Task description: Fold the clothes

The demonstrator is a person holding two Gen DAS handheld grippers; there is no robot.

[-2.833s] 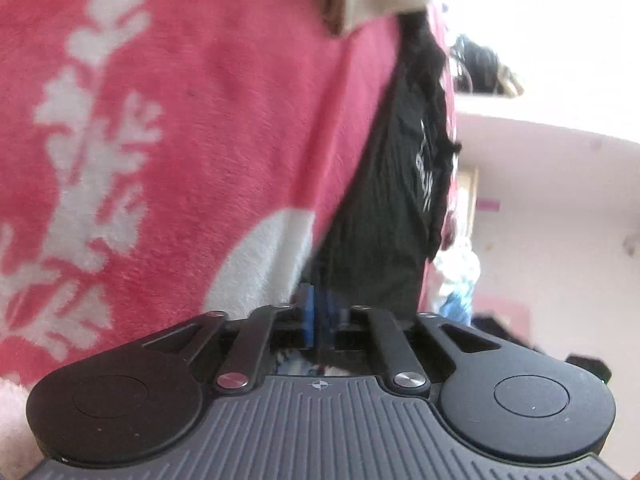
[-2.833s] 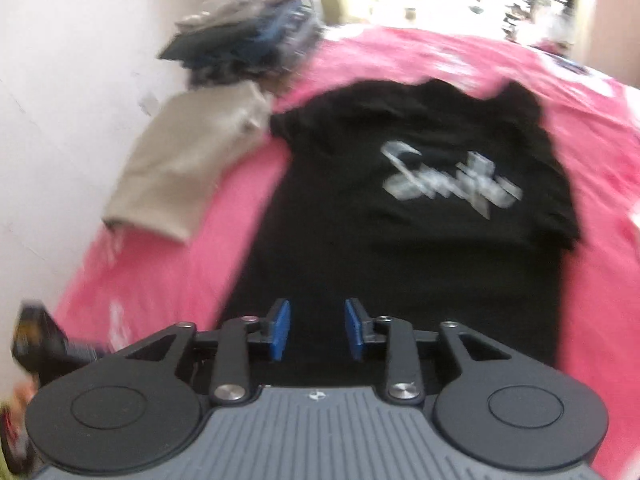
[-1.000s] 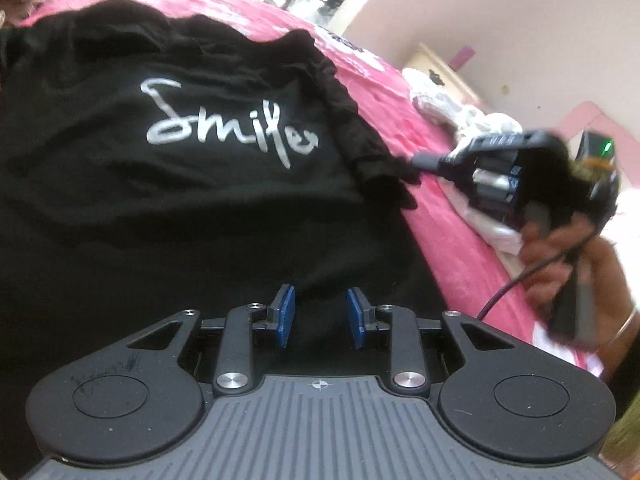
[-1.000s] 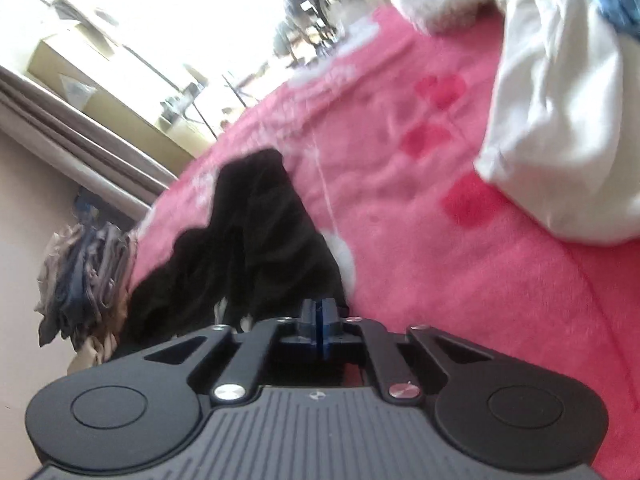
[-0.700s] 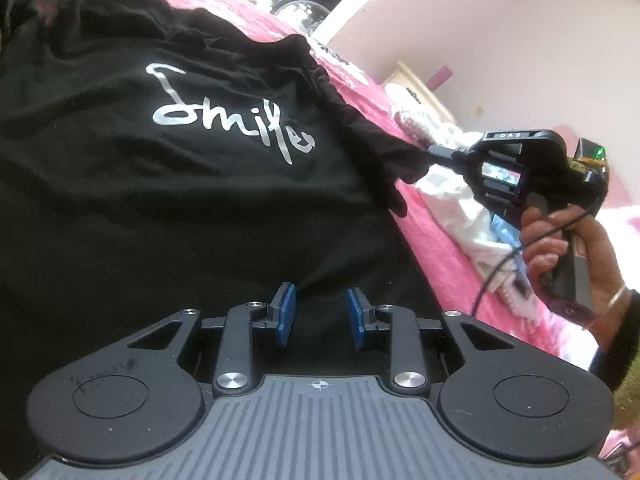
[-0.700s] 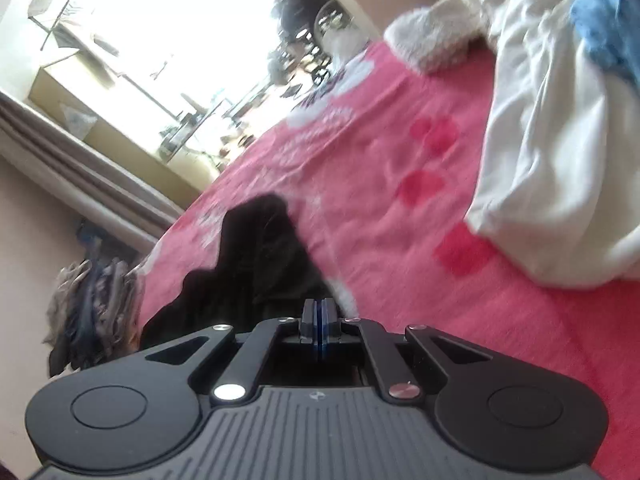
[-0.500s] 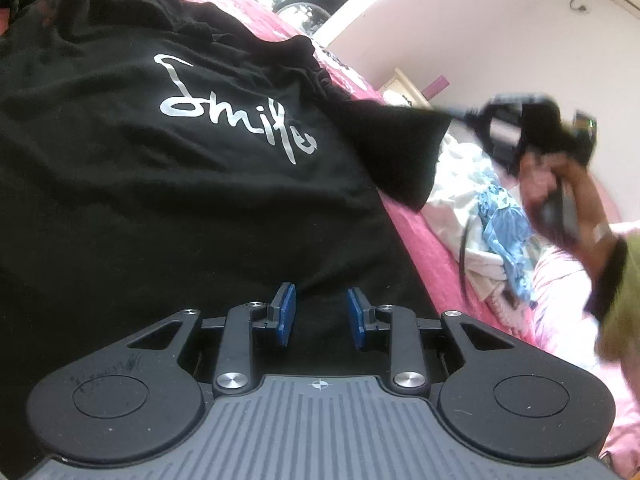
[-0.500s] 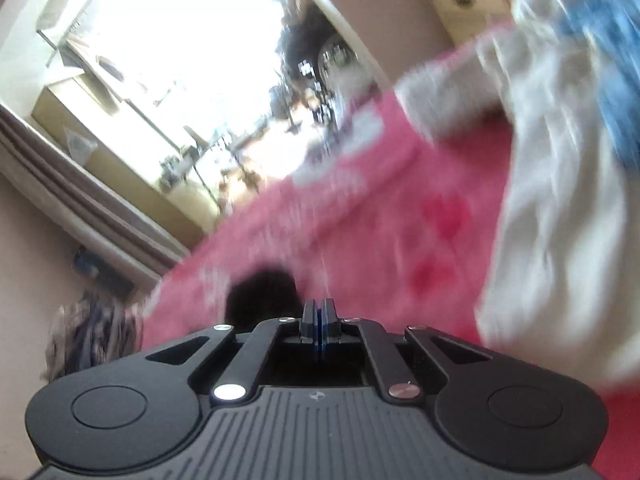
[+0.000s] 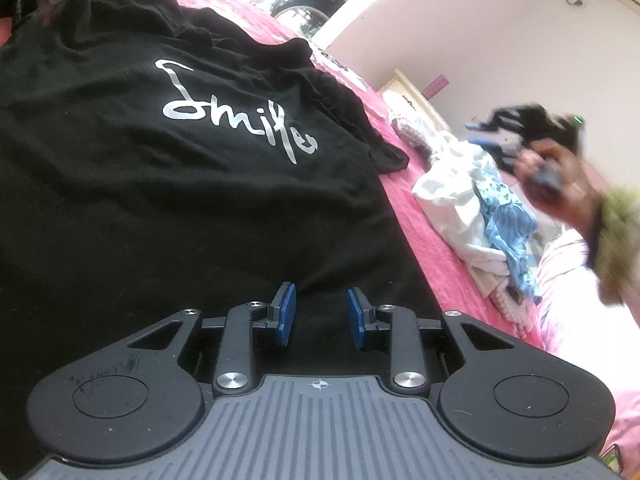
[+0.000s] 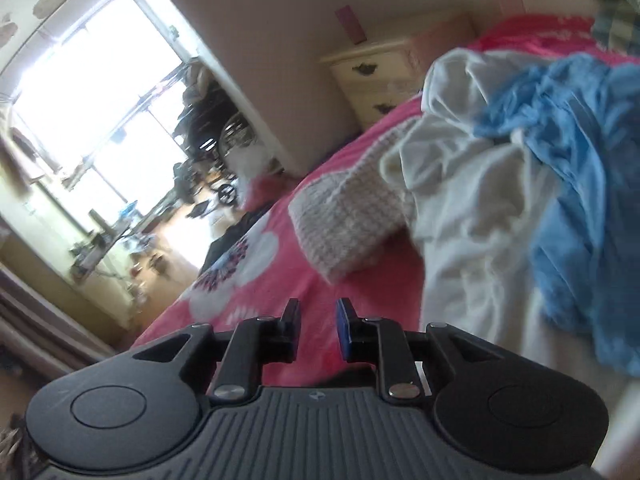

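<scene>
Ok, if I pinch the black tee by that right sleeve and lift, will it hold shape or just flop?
Probably flop: the black t-shirt lies creased and draped on the pink blanket, and its sleeve has crumpled into a heap. It looks thin, so likely light. It may drag on the fuzzy blanket instead of sliding freely.

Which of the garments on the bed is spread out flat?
The black T-shirt with silver lettering; the white garment and blue garment lie crumpled.
</scene>
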